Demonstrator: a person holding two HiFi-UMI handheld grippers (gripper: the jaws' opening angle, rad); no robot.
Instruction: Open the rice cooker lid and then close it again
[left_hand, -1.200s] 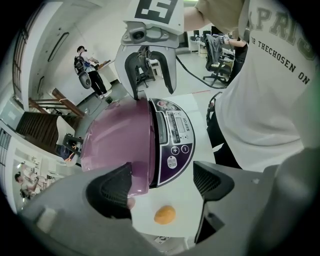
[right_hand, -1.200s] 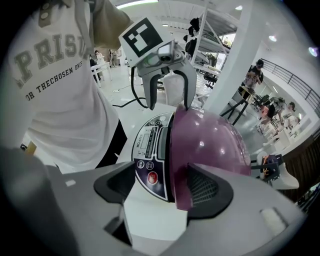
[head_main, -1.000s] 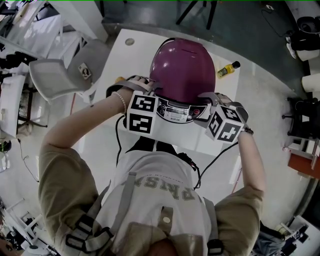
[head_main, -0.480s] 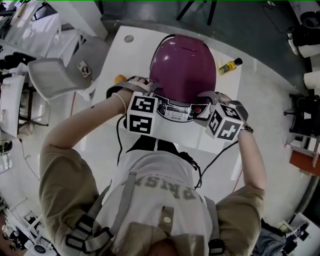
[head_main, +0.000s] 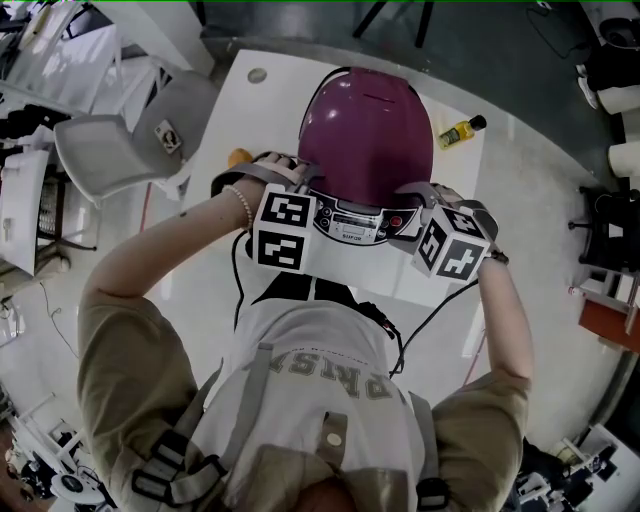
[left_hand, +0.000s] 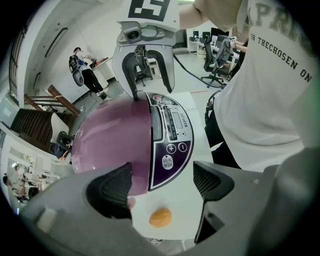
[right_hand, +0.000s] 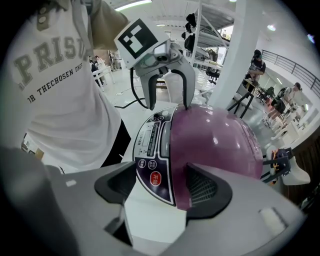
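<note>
Left gripper (left_hand: 161, 184): jaws wide apart, straddling the lower front corner of the rice cooker (head_main: 365, 130); one pad lies against the purple shell, the other stands clear over the white table (head_main: 250, 110), so nothing is clamped. Right gripper (right_hand: 162, 186): jaws likewise wide, having just closed a little, with the opposite front corner of the cooker between them; one pad overlaps the purple shell, the other sits free beside the control panel (head_main: 350, 222). Both grippers point steeply down, one at each end of the panel, facing each other across it, marker cubes (head_main: 285, 228) nearest the person. Rice cooker: purple domed body, lid down and shut, dark panel with display and buttons turned toward the person, standing on the table. Small orange object (left_hand: 160, 217): on the table just beside the cooker, on the left gripper's side. Yellow bottle (head_main: 458, 133): lying on the table at the cooker's far right. Grey chair (head_main: 120, 150): beside the table, to the left. Person: white printed shirt (head_main: 320, 360), standing at the table's near edge
</note>
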